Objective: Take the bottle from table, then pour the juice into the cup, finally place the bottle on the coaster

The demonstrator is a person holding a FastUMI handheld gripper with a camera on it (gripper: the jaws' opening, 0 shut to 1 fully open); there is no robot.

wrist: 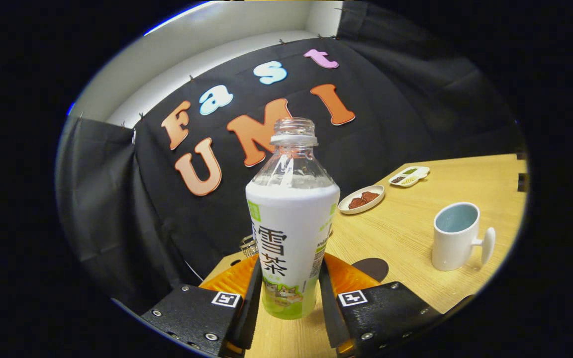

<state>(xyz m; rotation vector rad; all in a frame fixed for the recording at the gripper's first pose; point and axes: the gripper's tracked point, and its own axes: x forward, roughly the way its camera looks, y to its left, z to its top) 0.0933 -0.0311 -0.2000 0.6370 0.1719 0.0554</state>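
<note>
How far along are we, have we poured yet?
Grasp looks done: the fingers press both sides of the uncapped bottle, seemingly lifted. The cup looks empty, so pouring is left, then setting the bottle on the dark coaster.

**Gripper state: closed on bottle**

The gripper (289,298) is tilted slightly clockwise, with its two fingers extending forward toward 12 o'clock. The left finger (252,298) presses the bottle (290,233) at its 9 o'clock side; the right finger presses at its 3 o'clock side. Both contacts sit on the lower part of the bottle body. The bottle stands upright between them.
</note>
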